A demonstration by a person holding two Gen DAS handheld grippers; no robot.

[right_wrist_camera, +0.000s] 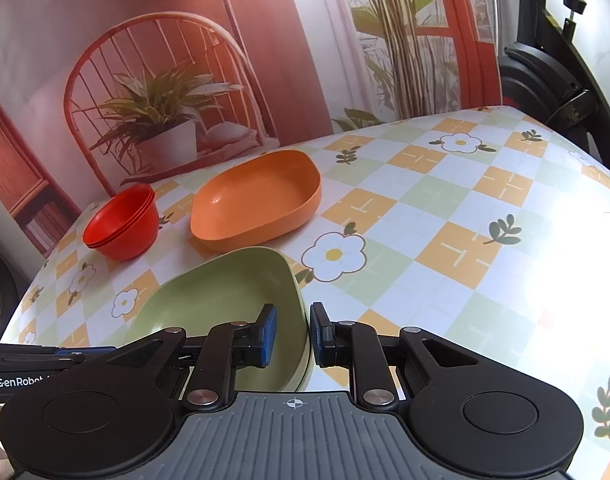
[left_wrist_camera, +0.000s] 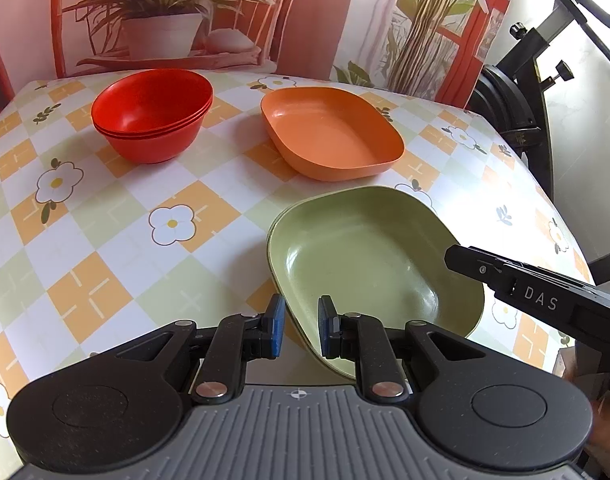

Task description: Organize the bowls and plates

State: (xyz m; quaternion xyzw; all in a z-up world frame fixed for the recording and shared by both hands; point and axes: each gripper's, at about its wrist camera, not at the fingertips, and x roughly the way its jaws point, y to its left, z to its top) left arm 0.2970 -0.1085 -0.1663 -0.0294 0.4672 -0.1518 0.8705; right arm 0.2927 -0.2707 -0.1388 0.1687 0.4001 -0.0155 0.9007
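A green plate [left_wrist_camera: 369,264] lies nearest on the flowered tablecloth. My left gripper [left_wrist_camera: 301,326] is open, and the plate's left rim runs through the gap between its blue pads. My right gripper [right_wrist_camera: 293,332] is open too, straddling the right rim of the green plate [right_wrist_camera: 225,300]. It also reaches in from the right in the left wrist view, right gripper [left_wrist_camera: 465,262] over the plate's right edge. Beyond sit an orange plate [left_wrist_camera: 333,132] and three nested red bowls [left_wrist_camera: 153,116]. The right wrist view shows the orange plate [right_wrist_camera: 257,200] and red bowls [right_wrist_camera: 123,226] as well.
The table [left_wrist_camera: 105,240] ends at a printed backdrop with a chair and potted plant [left_wrist_camera: 161,20]. A black exercise machine [left_wrist_camera: 517,92] stands past the table's right edge. Open tablecloth [right_wrist_camera: 465,240] stretches to the right of the plates.
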